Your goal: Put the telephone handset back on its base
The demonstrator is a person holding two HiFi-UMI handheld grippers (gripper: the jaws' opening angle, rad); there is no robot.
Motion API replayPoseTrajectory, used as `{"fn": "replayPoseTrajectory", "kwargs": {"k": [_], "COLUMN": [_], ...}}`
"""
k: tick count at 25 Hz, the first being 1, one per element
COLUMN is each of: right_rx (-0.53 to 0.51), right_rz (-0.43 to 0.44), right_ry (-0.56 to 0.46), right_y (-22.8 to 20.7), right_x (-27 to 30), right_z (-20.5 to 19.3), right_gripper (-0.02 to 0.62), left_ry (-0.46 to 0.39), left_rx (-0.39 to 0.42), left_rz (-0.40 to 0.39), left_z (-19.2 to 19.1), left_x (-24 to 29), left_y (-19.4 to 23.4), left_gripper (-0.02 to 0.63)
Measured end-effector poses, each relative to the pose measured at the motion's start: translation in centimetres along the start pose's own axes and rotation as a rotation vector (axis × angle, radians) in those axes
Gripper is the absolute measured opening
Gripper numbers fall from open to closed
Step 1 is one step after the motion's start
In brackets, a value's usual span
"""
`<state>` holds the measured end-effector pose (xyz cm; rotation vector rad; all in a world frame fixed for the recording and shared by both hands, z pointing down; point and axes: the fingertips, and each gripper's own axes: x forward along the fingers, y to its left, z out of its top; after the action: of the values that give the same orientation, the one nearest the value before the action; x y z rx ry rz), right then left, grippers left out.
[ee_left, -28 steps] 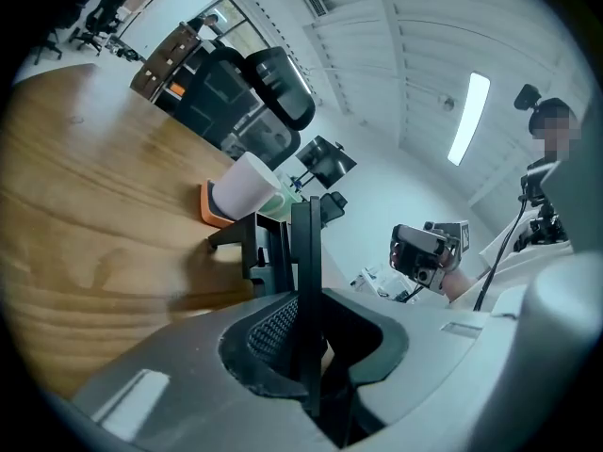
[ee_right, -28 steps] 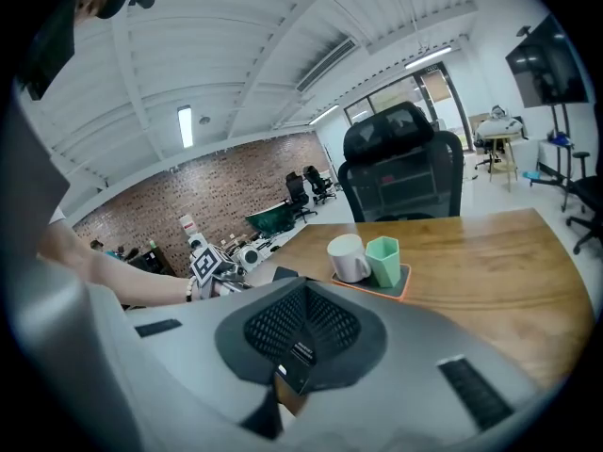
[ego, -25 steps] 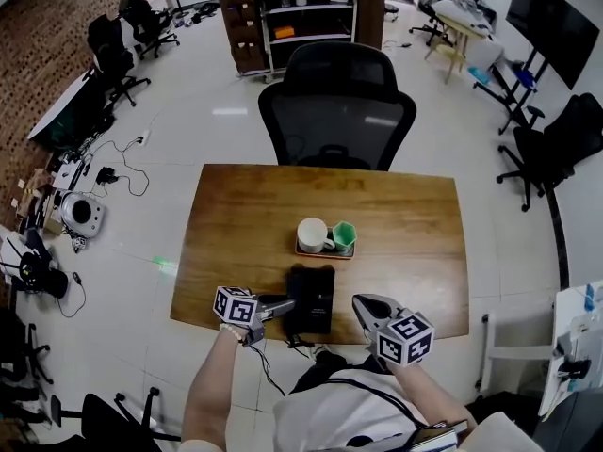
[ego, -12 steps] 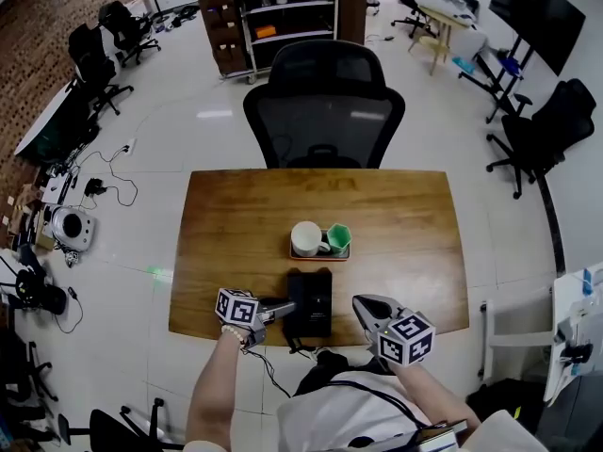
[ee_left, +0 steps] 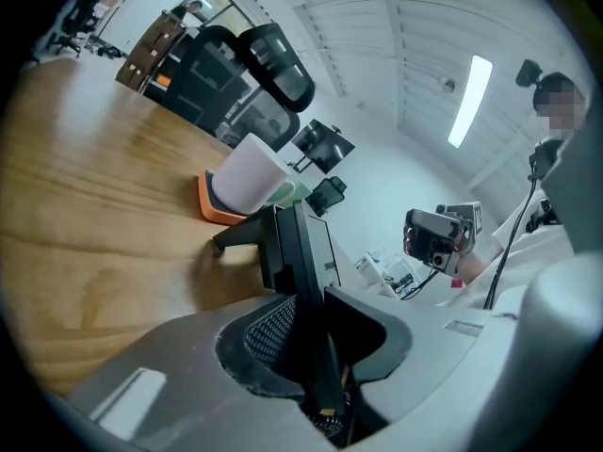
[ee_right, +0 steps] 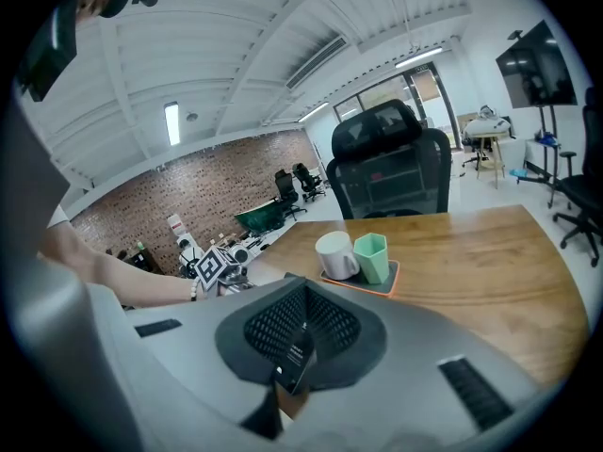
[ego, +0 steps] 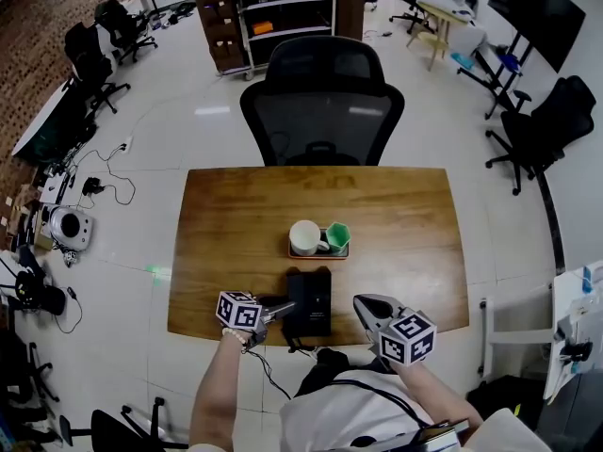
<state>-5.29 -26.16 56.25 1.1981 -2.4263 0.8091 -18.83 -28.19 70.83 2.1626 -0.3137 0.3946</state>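
Note:
The black telephone base [ego: 318, 301] sits near the front edge of the wooden table [ego: 236, 224]. Its handset [ego: 297, 302] lies along the base's left side. My left gripper [ego: 285, 307] reaches it from the left. In the left gripper view the handset [ee_left: 294, 243] stands edge-on between the pads of that gripper [ee_left: 316, 351]; the jaws are opening, and the pads still look to lie against it. My right gripper [ego: 366, 304] hovers just right of the base with its jaws shut and nothing in them [ee_right: 300, 342].
An orange tray [ego: 318, 252] behind the telephone carries a white mug [ego: 304, 236] and a green cup [ego: 338, 236]. A black office chair [ego: 320, 102] stands at the table's far side. A cable [ego: 268, 370] hangs off the front edge.
Both grippers stay where they were beside the telephone. Only the head view has shifted slightly.

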Motion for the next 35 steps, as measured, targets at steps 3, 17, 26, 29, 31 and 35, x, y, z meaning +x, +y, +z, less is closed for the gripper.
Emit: {"fn": "replayPoseTrajectory", "kwargs": {"k": [3, 17, 26, 29, 31, 35], "right_rx": [0.000, -0.010, -0.052, -0.064, -0.069, -0.078], "right_rz": [0.007, -0.012, 0.084, 0.123, 0.146, 0.184], "right_ry": [0.004, 0.036, 0.030, 0.033, 0.031, 0.018], "right_y": [0.1, -0.3, 0.7, 0.9, 0.7, 0.5], "right_x": [0.1, -0.6, -0.9, -1.7, -2.6, -4.4], "right_z": [0.1, -0.6, -0.1, -0.5, -0.8, -1.4], "right_gripper": [0.000, 0.000, 0.000, 0.000, 0.000, 0.000], "left_ry": [-0.029, -0.052, -0.457, -0.624, -0.708, -0.808], "left_rx": [-0.049, -0.146, -0.173, -0.177, -0.176, -0.224], "left_rz": [-0.034, -0.089, 0.231, 0.339, 0.401, 0.538], "left_z": [0.3, -0.6, 1.1, -0.1, -1.1, -4.1], "left_x": [-0.1, 0.2, -5.9, -9.6, -11.1, -12.2], "left_y": [-0.3, 2.0, -0.5, -3.3, -5.6, -9.8], "left_gripper": [0.085, 0.201, 0.195, 0.105, 0.028, 0.000]}}
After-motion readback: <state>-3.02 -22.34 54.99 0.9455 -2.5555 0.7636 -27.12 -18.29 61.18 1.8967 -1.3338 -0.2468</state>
